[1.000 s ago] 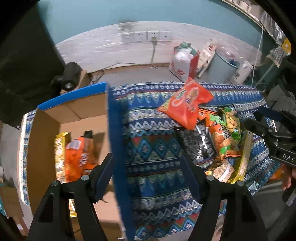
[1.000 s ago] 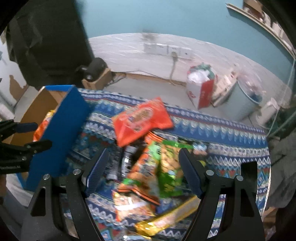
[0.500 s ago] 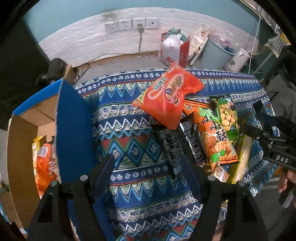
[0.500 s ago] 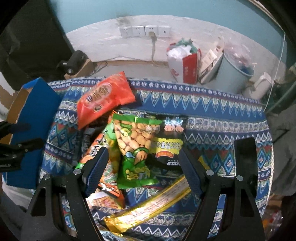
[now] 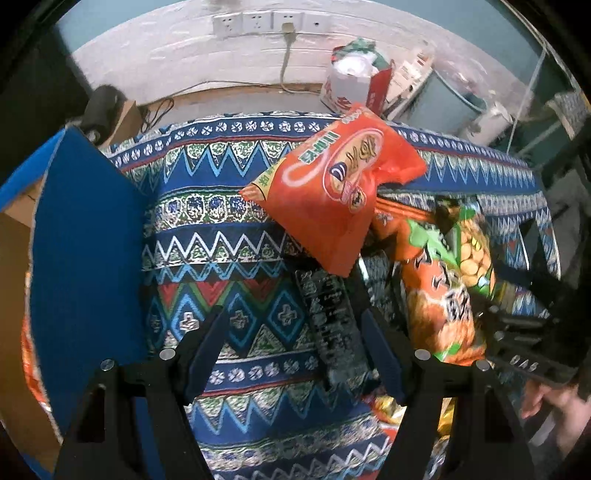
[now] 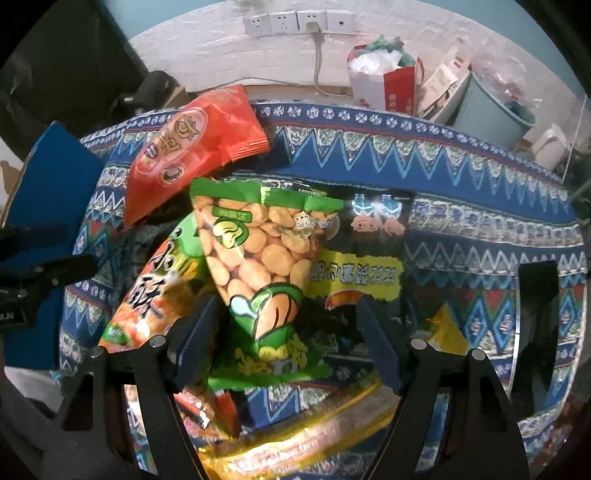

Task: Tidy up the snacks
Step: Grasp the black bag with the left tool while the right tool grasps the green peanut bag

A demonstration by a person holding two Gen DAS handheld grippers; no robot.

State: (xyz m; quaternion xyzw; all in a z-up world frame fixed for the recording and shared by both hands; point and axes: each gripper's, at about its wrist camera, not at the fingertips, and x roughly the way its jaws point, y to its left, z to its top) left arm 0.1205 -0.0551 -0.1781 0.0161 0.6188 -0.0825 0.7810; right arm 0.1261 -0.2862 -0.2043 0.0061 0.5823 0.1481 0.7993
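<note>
Looking down through the left wrist camera, I saw my left gripper (image 5: 291,332) with its jaws standing wide apart and holding nothing, poised over the blue zigzag-patterned tablecloth (image 5: 229,206); a dark, glossy flat snack packet (image 5: 332,325) lay under the gap, close to the right-hand finger, though I could not tell whether that finger touched it. Beyond it a puffy red-orange crisp bag (image 5: 332,199) rested tilted on top of the snack pile, overlapping an orange-and-green nut packet (image 5: 439,295). A blue-sided cardboard box (image 5: 85,258) stood at the left edge of the cloth, with a sliver of orange packaging showing at its near edge. My right gripper (image 6: 284,332) was likewise open and empty, its fingers straddling a green bag of broad beans (image 6: 262,258) that lay across the heap without either pad pressing on it. Beside that bag sat a black-and-yellow snack packet (image 6: 362,269), and a long gold foil wrapper (image 6: 295,435) lay blurred along the near edge. White wall sockets (image 6: 295,22), a red-and-white paper bag (image 6: 384,85) and a pale blue bin (image 6: 487,114) stood behind the table.
</note>
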